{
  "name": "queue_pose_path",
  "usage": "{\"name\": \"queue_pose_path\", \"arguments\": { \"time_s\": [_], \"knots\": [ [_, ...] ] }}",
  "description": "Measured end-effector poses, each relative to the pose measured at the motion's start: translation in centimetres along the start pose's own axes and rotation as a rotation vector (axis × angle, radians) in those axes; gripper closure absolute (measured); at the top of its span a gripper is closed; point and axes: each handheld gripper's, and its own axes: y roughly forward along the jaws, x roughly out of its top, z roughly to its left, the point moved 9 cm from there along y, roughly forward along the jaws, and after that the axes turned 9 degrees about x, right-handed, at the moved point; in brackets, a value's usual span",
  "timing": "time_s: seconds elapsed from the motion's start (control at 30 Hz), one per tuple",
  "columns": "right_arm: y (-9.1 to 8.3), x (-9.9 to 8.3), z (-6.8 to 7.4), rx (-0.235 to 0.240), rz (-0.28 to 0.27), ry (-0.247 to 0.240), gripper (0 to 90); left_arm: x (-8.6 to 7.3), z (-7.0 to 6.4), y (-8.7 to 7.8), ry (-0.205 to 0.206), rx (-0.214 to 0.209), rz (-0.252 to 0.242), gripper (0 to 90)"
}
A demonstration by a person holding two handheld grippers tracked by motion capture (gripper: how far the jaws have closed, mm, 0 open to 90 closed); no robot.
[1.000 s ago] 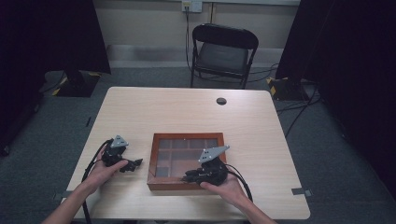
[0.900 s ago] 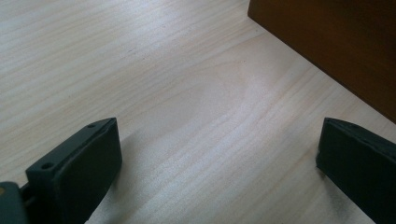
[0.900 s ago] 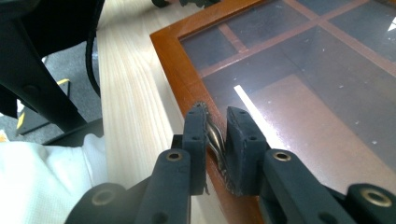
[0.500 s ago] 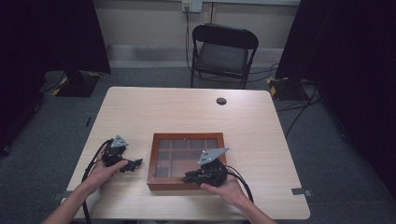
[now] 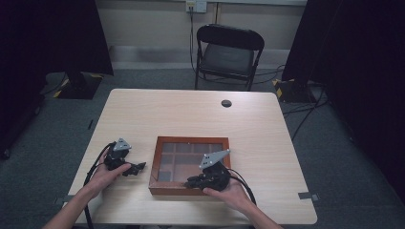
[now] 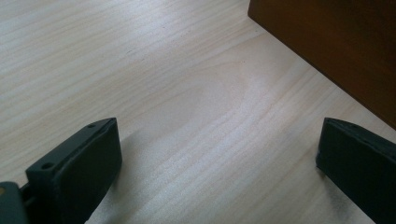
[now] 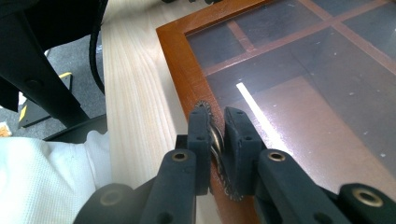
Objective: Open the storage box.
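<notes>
A brown wooden box [image 5: 191, 140] with a glass lid over several compartments lies near the table's front edge. My right gripper [image 5: 189, 182] rests at the box's front rim, held by a hand. In the right gripper view this gripper [image 7: 215, 122] is shut on a small ornate metal clasp [image 7: 215, 138] on the box frame [image 7: 180, 60]; the glass lid [image 7: 303, 70] lies beyond. My left gripper [image 5: 139, 167] sits on the table just left of the box. In the left gripper view it [image 6: 219, 149] is open over bare wood, with the box's side wall [image 6: 336, 42] ahead to the right.
The light wooden table [image 5: 191, 114] has a round black cable hole [image 5: 226, 103] at its far side. A black folding chair [image 5: 228, 50] stands behind the table. Cables trail from both grippers toward the front edge. A white sleeve [image 7: 42, 177] shows beside the table.
</notes>
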Motion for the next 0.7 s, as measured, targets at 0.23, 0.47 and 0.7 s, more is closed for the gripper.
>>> {"name": "queue_pose_path", "arguments": {
  "time_s": [0.23, 0.47, 0.7],
  "knots": [
    [-0.3, 0.2, 0.0, -0.005, 0.005, -0.003, 81.7, 0.0, 0.0, 0.0, 0.0, 0.0, 0.0, 0.0],
    [-1.0, 0.9, 0.2, -0.005, -0.021, -0.01, 81.7, 0.0, 0.0, 0.0, 0.0, 0.0, -0.002, 0.0],
    [-1.4, 1.3, 0.3, -0.009, -0.033, -0.01, 81.8, 0.0, 0.0, 0.0, -0.004, -0.001, -0.002, 0.0]
  ]
}}
